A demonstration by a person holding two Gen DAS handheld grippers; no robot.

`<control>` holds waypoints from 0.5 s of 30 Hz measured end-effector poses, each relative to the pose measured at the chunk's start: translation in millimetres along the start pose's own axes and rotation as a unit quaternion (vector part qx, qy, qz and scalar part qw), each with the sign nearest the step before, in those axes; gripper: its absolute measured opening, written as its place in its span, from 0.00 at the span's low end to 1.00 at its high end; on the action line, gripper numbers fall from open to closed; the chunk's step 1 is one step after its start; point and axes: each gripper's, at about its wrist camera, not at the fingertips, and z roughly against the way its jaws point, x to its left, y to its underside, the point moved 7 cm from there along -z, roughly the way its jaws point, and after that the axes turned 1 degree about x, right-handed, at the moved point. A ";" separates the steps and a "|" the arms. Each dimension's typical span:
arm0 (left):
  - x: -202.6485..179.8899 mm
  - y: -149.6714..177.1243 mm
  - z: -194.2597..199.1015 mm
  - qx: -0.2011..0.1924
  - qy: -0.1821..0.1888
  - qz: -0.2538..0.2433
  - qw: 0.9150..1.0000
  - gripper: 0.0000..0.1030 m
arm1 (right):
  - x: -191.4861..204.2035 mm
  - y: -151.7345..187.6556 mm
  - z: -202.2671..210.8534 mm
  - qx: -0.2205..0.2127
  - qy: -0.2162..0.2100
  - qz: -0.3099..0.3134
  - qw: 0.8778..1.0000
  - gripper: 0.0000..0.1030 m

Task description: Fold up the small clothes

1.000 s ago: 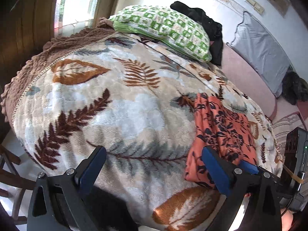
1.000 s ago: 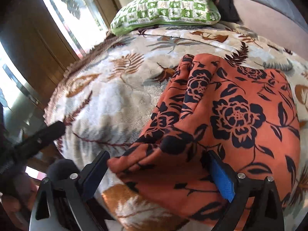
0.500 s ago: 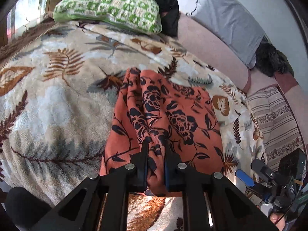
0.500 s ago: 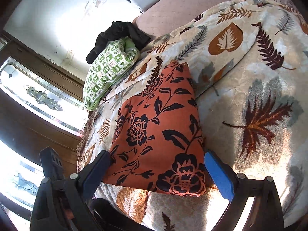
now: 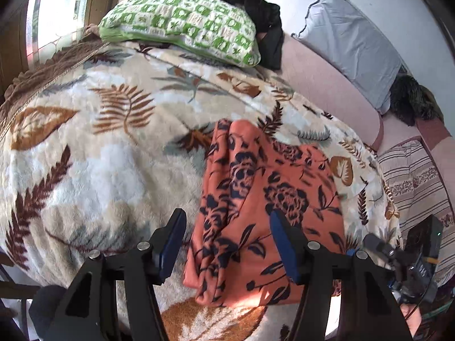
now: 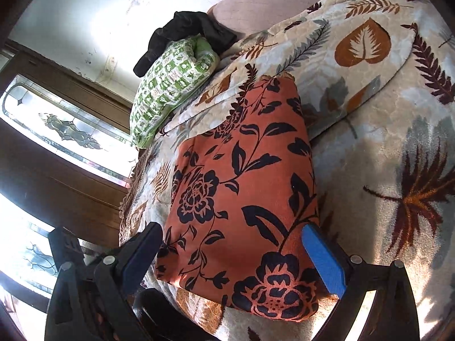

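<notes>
Left hand-held gripper (image 5: 227, 244) and right hand-held gripper (image 6: 236, 255) both gape over the garment (image 6: 241, 187): light, limp, probably slippery; pinch layered near corners.

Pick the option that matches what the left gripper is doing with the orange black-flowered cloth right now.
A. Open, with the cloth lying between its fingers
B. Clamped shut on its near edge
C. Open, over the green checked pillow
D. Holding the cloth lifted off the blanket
A: the left gripper is spread open, and the orange black-flowered cloth lies flat on the leaf-patterned blanket, ungrasped.
</notes>
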 end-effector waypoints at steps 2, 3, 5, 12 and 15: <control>-8.8 -17.4 -17.6 0.009 0.014 -0.015 1.000 0.61 | -4.3 -0.6 0.5 0.002 -0.001 -0.005 1.000 0.97; -9.6 -22.6 -34.0 0.028 0.008 -0.018 0.999 0.61 | -6.6 -0.7 0.4 0.002 -0.001 -0.008 1.000 0.97; -12.8 -26.7 -74.8 0.090 0.022 -0.017 0.996 0.61 | -9.6 -0.8 0.1 0.003 -0.005 -0.015 1.000 0.97; -18.2 -34.4 -80.1 0.053 -0.042 -0.087 0.994 0.10 | -17.1 1.9 -9.0 0.024 0.003 -0.001 1.000 0.97; 16.8 -11.9 -115.7 0.101 -0.046 -0.045 0.993 0.14 | -34.3 8.7 -22.3 0.049 0.020 -0.019 0.998 0.97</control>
